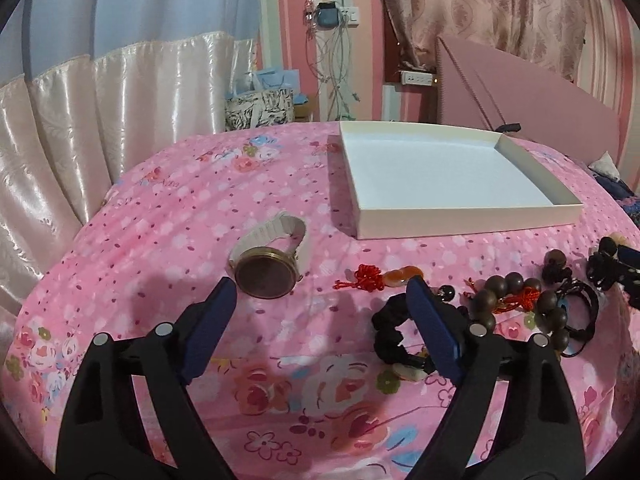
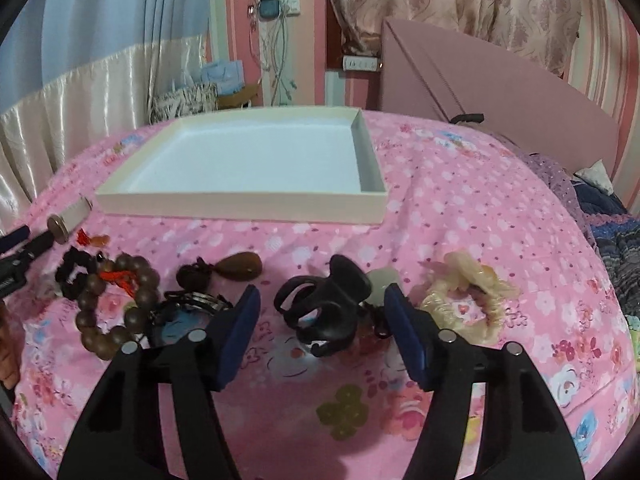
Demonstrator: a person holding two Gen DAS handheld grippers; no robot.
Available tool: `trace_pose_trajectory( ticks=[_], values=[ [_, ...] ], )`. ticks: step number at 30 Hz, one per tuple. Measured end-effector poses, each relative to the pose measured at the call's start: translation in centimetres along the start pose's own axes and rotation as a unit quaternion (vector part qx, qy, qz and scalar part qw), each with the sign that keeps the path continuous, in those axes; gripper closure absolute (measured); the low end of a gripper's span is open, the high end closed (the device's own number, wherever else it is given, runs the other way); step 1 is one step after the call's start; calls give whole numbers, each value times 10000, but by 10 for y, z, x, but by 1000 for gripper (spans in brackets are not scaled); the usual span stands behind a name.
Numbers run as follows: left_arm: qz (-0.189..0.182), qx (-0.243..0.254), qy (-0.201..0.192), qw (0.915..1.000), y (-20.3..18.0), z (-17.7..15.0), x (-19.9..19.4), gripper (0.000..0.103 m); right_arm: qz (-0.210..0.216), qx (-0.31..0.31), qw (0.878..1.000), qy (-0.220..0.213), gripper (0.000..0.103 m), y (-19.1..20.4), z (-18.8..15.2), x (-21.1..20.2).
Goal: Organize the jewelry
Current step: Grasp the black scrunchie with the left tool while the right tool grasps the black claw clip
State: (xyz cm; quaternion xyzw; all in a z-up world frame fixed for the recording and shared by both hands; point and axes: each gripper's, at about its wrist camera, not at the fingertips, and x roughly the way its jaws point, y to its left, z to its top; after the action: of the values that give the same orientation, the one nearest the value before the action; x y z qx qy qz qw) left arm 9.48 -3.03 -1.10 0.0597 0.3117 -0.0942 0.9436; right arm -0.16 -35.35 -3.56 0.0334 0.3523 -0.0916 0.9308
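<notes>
A shallow white box [image 1: 468, 222] [image 2: 240, 208] lies empty on the pink floral bedspread. In the left wrist view my left gripper [image 1: 322, 290] is open and empty; a white-strapped watch [image 1: 266, 276] lies just beyond its left finger, and a black scrunchie [image 1: 390, 332] lies by its right finger. A brown bead bracelet [image 1: 516, 300] [image 2: 116, 304] and a red knot charm [image 1: 370, 278] lie to the right. In the right wrist view my right gripper [image 2: 322, 294] is open and empty, with a black claw hair clip [image 2: 324, 304] between its fingers. A cream scrunchie [image 2: 468, 300] lies to its right.
A brown teardrop pendant [image 2: 240, 266] and black cords [image 2: 188, 304] lie left of the right gripper. A pink headboard [image 2: 500, 88] stands at the back right, curtains [image 1: 100, 120] at the left. Dark bedding [image 2: 608, 220] lies at the far right.
</notes>
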Motion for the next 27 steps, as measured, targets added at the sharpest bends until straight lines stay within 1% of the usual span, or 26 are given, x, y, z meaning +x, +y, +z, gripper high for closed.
trace_pose_trajectory(
  ticks=[3, 5, 7, 8, 10, 16, 19, 20, 21, 23, 25, 27],
  values=[
    [-35, 10, 20, 10000, -1, -2, -1, 17, -36, 19, 9999, 146, 38, 0, -1, 10],
    [-51, 6, 41, 10000, -1, -4, -3, 17, -56, 26, 9997, 225, 41, 0, -1, 14],
    [-46, -9, 56, 10000, 0, -3, -2, 17, -56, 35, 9995, 311, 50, -1, -1, 19],
    [-46, -18, 65, 10000, 1, -3, -2, 17, -59, 46, 9994, 350, 50, -1, -1, 20],
    [-76, -42, 80, 9999, 1, -3, -2, 17, -90, 18, 9995, 297, 52, 0, -2, 19],
    [-356, 94, 146, 9992, -8, -2, 2, 18, -127, 142, 9998, -33, 52, -6, -3, 12],
    [-329, 340, 295, 9984, -20, -2, 9, 33, -125, 143, 9998, -43, 52, -7, -2, 13],
    [-322, 440, 458, 9975, -25, -2, 15, 47, -102, 141, 9998, -32, 52, -7, -1, 14],
    [-314, 489, 596, 9965, -27, -3, 21, 58, -97, 145, 9998, -31, 52, -7, -1, 14],
    [-325, 509, 874, 9943, -27, -4, 33, 66, -80, 170, 9998, -46, 52, -8, 0, 15],
    [-296, 480, 954, 9938, -27, -5, 36, 66, -70, 209, 9997, -72, 52, -8, -2, 11],
    [-369, 562, 1063, 9921, -30, -6, 39, 70, -36, 251, 9996, -83, 52, -8, -2, 9]
  ],
)
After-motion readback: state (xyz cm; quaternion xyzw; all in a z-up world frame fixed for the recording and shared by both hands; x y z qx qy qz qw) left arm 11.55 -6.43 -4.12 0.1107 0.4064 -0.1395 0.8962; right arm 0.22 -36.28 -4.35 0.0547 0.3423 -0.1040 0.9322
